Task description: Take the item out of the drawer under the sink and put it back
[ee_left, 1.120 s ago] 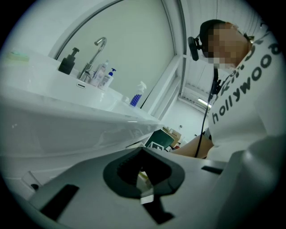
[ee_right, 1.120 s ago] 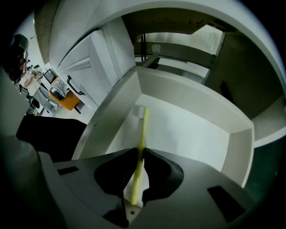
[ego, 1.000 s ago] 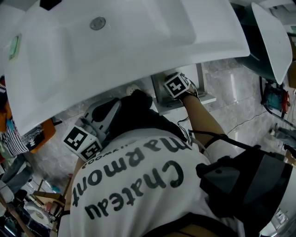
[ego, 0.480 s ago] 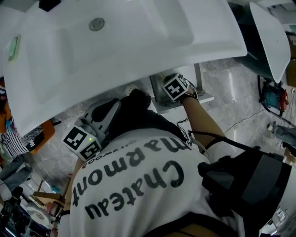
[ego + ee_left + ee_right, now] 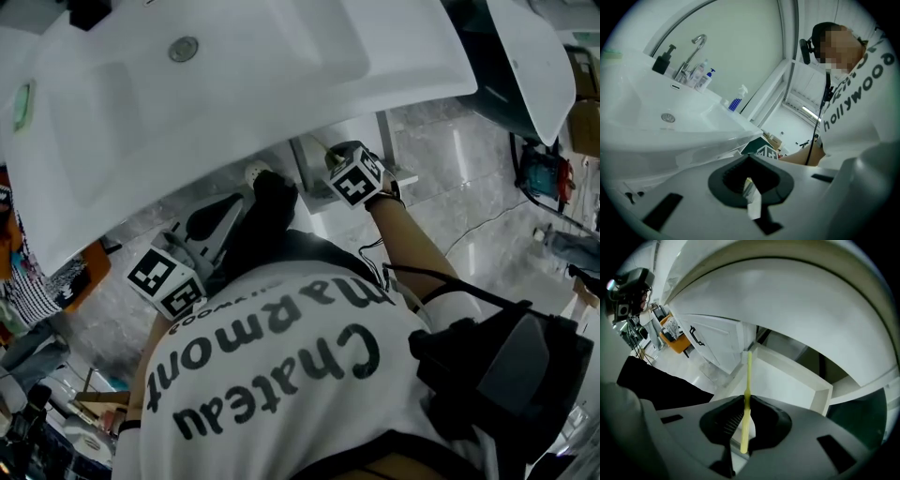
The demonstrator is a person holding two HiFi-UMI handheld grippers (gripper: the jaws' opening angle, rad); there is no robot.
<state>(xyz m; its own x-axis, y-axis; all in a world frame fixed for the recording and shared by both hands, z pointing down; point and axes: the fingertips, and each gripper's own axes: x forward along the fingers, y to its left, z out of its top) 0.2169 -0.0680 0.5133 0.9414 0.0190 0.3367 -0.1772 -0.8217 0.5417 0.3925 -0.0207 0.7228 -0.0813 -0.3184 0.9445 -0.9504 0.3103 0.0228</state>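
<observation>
A yellow toothbrush (image 5: 747,394) stands upright in my right gripper (image 5: 746,401), which is shut on its handle; the bristle head (image 5: 746,356) points away from me. Below it lies the open white drawer (image 5: 820,394), under the white sink (image 5: 797,301). In the head view my right gripper (image 5: 342,161) hangs above the drawer (image 5: 401,175) at the sink's front edge, its jaws hidden by its marker cube (image 5: 357,177). My left gripper (image 5: 242,192) is further left beneath the sink (image 5: 234,84). In its own view the left gripper (image 5: 749,160) is shut, level with the basin rim, with a small white scrap (image 5: 753,202) in the hollow behind the tips.
On the sink stand a faucet (image 5: 693,51), a black soap pump (image 5: 662,61) and blue-capped bottles (image 5: 736,101). My black-trousered knee (image 5: 267,211) sits between the grippers. A white cabinet door with a black handle (image 5: 696,336) and an orange box (image 5: 677,341) are left of the drawer. Grey marble floor (image 5: 469,178) lies to the right.
My right gripper has lifted the toothbrush up out of the drawer toward the sink's edge. The left gripper has risen a little. The head view has shifted slightly.
</observation>
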